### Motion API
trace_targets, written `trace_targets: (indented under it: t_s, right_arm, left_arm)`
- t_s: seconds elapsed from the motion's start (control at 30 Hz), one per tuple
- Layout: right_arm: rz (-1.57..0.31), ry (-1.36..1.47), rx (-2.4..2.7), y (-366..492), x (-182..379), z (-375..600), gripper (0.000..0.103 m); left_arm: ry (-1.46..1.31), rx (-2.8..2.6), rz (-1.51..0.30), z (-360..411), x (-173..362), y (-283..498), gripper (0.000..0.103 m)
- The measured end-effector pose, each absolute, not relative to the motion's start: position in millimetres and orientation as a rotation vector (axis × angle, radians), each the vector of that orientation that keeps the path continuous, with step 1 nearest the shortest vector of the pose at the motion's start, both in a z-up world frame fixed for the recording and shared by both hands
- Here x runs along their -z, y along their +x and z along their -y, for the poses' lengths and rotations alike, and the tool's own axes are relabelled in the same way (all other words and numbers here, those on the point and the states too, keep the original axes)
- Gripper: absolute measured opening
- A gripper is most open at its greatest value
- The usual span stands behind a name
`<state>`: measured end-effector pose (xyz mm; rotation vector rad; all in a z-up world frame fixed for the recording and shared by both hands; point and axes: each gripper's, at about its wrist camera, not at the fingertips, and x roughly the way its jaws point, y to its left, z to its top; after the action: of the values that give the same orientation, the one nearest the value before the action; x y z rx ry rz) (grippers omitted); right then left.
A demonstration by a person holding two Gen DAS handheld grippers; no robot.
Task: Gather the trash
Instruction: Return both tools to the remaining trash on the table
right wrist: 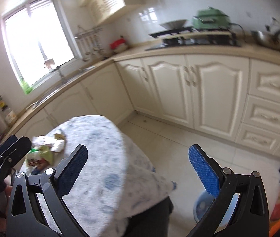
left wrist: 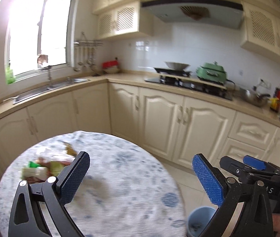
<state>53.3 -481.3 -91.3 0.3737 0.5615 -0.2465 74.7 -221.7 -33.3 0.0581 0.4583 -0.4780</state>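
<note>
Both grippers, left gripper (left wrist: 141, 174) and right gripper (right wrist: 138, 168), spread wide with nothing held (knurled blue pads) over round floral-cloth table (left wrist: 124, 177); crumpled wrapper pile (left wrist: 45, 166) far-left, pale-blue bin (left wrist: 200, 220) on floor.

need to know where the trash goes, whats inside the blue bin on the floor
The blue bin stands open on the floor beside the round table. A few small dark bits lie at its bottom. The left claw covers part of it, so the rest stays unseen.

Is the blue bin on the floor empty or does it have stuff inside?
Nearly empty. The blue bin stands upright beside the round table, and only a few dark bits show at its bottom. The trash pile is on the table.
</note>
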Motion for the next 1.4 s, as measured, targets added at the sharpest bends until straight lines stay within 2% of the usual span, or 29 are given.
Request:
trace_targets:
  t_s: [0.47,0.8,1.0,1.2,1.27,1.4]
  right_arm:
    - [-0.477,0.168,0.033,110,43,331,0.103]
    - [-0.476,0.072,-0.052,130,39,273,0.103]
    - [-0.505,0.038,-0.078,154,48,260,0.103]
    - [-0.606,0.018,-0.136,187,86,243,0.102]
    - [-0.652,0.028,-0.169,201,102,237,0.096]
    - [-0.729,0.041,-0.197,223,129,228,0.09]
  left_arm:
    - [-0.033,0.196,-0.346,82,21,-1,0.102]
    - [-0.049,0.068,-0.322,55,32,-12,0.102]
    - [-0.022,0.032,-0.343,60,48,22,0.102]
    - [-0.024,0.023,-0.431,54,71,79,0.102]
    - [-0.024,0.021,-0.463,52,82,95,0.102]
    - [-0.017,0.027,-0.517,51,96,126,0.102]
